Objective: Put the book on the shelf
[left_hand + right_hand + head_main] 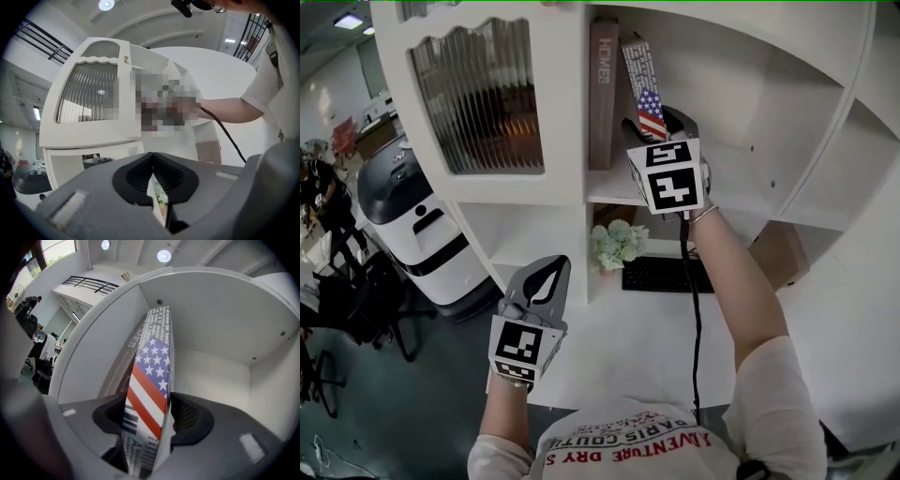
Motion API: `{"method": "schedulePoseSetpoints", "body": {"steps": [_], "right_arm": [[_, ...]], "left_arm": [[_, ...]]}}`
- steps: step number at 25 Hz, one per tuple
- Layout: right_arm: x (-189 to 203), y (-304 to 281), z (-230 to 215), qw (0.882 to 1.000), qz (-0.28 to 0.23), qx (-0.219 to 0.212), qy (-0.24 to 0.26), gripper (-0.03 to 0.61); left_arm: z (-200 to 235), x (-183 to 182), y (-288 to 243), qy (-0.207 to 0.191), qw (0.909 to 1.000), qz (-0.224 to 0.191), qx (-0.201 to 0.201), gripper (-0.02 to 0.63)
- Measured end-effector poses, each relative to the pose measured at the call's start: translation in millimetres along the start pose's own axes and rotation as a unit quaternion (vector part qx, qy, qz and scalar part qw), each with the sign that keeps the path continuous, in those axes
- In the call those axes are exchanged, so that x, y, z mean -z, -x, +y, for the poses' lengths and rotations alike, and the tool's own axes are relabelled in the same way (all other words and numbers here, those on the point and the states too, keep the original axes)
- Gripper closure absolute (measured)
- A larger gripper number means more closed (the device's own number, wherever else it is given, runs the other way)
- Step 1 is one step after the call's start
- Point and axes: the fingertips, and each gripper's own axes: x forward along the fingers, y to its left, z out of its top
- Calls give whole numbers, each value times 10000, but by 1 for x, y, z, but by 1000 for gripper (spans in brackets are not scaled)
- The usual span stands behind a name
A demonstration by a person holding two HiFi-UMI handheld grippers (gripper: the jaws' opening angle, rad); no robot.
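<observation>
The flag-spined book (645, 89) is inside the open compartment of the white shelf unit (562, 112). It is just right of the brown HOMES book (602, 94), which stands upright against the compartment's left wall. The flag-spined book is tilted, with its top leaning toward the brown HOMES book and its foot further to the right. Whether the two touch at the top cannot be made out. The lean looks deliberate: with no bookend on its right, the upright neighbour is the only thing that can prop it.

The right gripper (147, 408) reaches in low on the spine, where a hold gives the most say over where the foot lands. Its jaws stand wide on either side of the book, and the pads appear to have come off the covers. The book sits between them but is no longer clamped. That fits a release, so the placing looks all but done. The risk is that the foot slides away from the brown HOMES book as the jaws draw back.

The left gripper (546, 272) hangs well below the brown HOMES book, in front of the desk edge. Its jaws are together on nothing, and it plays no part here.
</observation>
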Motion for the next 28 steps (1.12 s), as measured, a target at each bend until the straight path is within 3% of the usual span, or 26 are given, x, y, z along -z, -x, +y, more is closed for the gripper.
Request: {"method": "schedulePoseSetpoints", "body": {"steps": [15, 20, 28], "right_arm": [[4, -30, -5, 9996, 50, -210, -163, 311], [-7, -6, -1, 9997, -182, -25, -138, 307], [-24, 72, 3, 9952, -743, -48, -638, 311]], "left_arm": [[9, 14, -6, 65, 9997, 132, -216, 608], [7, 6, 2, 82, 9998, 17, -178, 607], [-10, -8, 17, 39, 9998, -115, 134, 607]]}}
